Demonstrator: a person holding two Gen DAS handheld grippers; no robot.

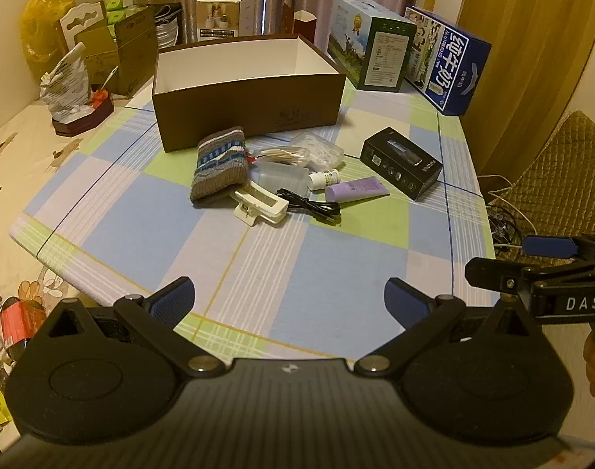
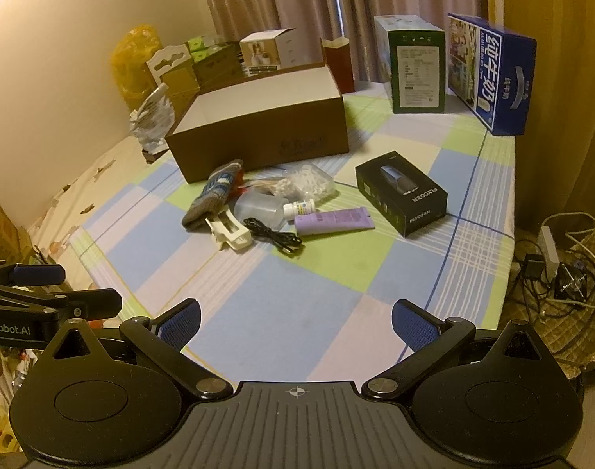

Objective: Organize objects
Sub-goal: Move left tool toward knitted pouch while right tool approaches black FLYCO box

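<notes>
Checked cloth [image 1: 281, 273] bare before both spread tools

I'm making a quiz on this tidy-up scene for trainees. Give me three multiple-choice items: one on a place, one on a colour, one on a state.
1. Where does the black box lie?
A. inside the brown box
B. on the cloth, right of the small pile
C. on the floor

2. What colour is the tube?
A. purple
B. red
C. green

3. How are the left tongs and right tongs?
A. both shut on the sock
B. one open, one shut
C. both open, holding nothing

Answers: 1 B, it sits on the checked cloth beside the tube. 2 A, its body is pale purple. 3 C, cloth shows between each pair of pads.
</notes>
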